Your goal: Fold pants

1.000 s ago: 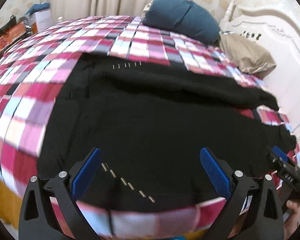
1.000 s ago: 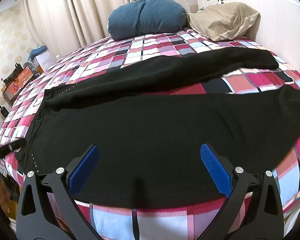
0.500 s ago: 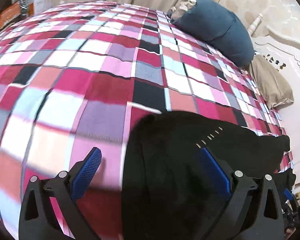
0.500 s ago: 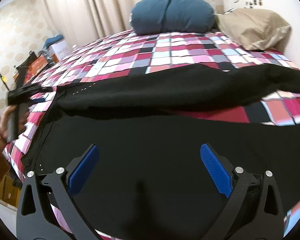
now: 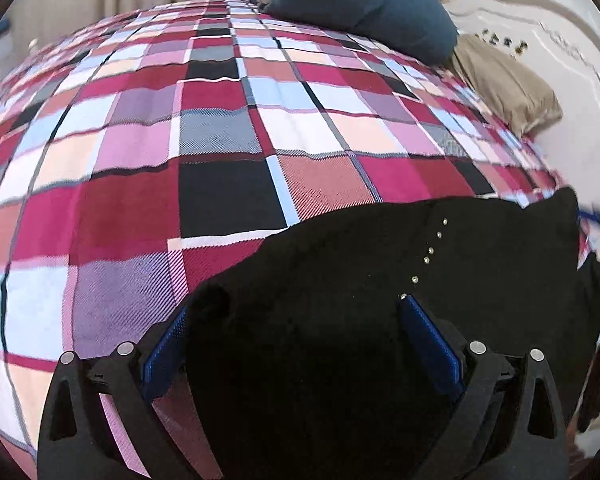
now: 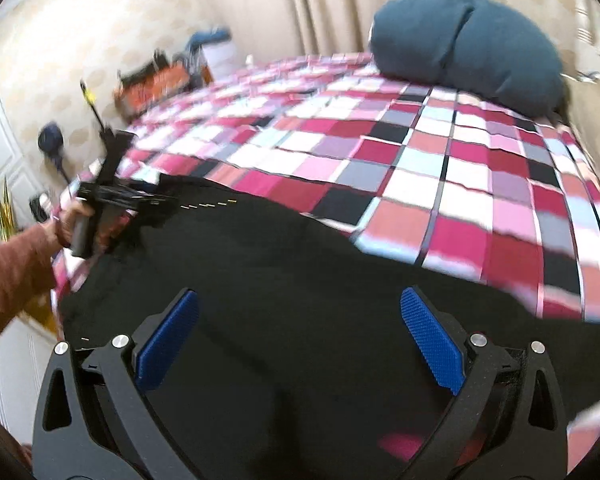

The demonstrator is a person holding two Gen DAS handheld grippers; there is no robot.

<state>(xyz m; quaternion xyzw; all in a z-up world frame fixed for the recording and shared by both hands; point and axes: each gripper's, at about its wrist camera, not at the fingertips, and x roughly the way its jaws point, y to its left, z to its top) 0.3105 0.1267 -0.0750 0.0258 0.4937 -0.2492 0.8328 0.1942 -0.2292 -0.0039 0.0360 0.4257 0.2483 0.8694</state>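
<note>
Black pants (image 5: 380, 320) with a row of small metal studs lie flat on a plaid bedspread (image 5: 220, 140). My left gripper (image 5: 296, 344) is open, low over a rounded corner of the pants, with the fabric between its blue pads. In the right wrist view the pants (image 6: 280, 300) fill the lower frame. My right gripper (image 6: 300, 340) is open just above the black fabric. The left gripper (image 6: 112, 200) shows there at the pants' far left corner, held by a hand in a rust sleeve.
A dark blue pillow (image 5: 364, 4) and a tan pillow (image 5: 508, 84) lie at the white headboard (image 5: 560, 40). Beige curtains (image 6: 300, 8) hang behind the bed. Boxes and clutter (image 6: 160, 80) stand on the floor beyond the bed's far side.
My left gripper has moved to the far corner of the pants, which now sits between its fingers. My right gripper has swung left and lower over the fabric; the far leg is out of view.
</note>
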